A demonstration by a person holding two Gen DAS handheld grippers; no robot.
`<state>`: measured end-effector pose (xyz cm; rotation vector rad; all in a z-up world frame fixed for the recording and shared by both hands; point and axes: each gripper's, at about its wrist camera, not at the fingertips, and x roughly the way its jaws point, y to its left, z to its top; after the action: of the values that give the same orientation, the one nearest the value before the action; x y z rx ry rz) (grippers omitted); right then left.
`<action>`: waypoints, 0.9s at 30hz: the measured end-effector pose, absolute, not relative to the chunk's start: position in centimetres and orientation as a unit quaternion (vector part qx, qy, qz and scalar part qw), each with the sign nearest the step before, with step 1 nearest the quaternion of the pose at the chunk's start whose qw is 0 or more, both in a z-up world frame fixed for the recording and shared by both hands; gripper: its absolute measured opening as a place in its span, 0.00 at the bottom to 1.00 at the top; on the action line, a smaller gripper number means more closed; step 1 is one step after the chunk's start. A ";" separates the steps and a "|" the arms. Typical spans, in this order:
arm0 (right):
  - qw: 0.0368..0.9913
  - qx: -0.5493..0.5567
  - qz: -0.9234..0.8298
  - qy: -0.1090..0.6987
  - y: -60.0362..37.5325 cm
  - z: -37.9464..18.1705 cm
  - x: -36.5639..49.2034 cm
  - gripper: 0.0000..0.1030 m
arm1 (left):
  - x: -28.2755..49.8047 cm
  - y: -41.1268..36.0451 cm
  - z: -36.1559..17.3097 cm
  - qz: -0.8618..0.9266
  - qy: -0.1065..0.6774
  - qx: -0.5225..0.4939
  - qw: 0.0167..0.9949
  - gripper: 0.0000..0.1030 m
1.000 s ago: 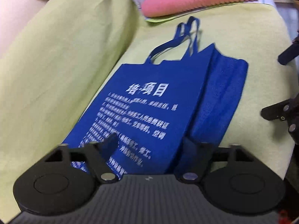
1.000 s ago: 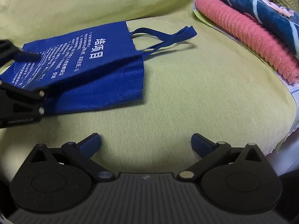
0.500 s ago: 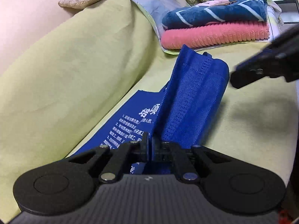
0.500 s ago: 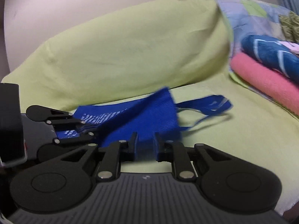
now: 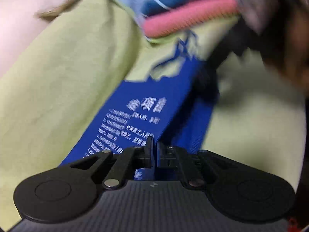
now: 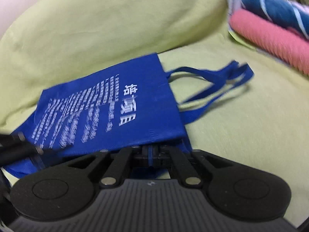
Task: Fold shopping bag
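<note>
On a sofa draped in a yellow-green fabric cover (image 6: 241, 127) lies a royal-blue non-woven shopping bag printed with white Chinese characters (image 6: 108, 112), its printed face up and its long side against the foot of the covered backrest. Two thin blue loop handles (image 6: 218, 81) trail flat from its mouth across the seat toward a stack of folded towels, a coral-pink ribbed one (image 6: 270, 42) under a dark blue striped one (image 6: 278, 13).

From the right wrist view, the right claw (image 6: 152, 157) is clamped on the bag's near edge close to the mouth corner, a thin blue fold of cloth pinched between its black fingers. The left claw (image 6: 29, 147) enters at the left edge of that view, at the bag's bottom end.

From the left wrist view, which is blurred, the left claw (image 5: 154, 152) is closed on a raised blue fold of the bag's bottom edge, the printed panel (image 5: 135, 119) stretching away toward the handles (image 5: 179, 56) and towels (image 5: 189, 19). A dark blurred shape fills the upper right; what it is cannot be told.
</note>
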<state>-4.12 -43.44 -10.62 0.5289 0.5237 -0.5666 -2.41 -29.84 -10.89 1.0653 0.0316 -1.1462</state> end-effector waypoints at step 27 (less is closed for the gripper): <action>0.874 0.406 -0.210 0.163 -45.9 -10.3 -8.3 0.15 | -3.9 -31.8 -11.2 -0.533 -0.042 0.480 0.695 0.03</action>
<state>-8.29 -45.89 -10.26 0.8481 0.3414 -0.4392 -3.95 -31.85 -11.22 1.0711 -0.0943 -1.1905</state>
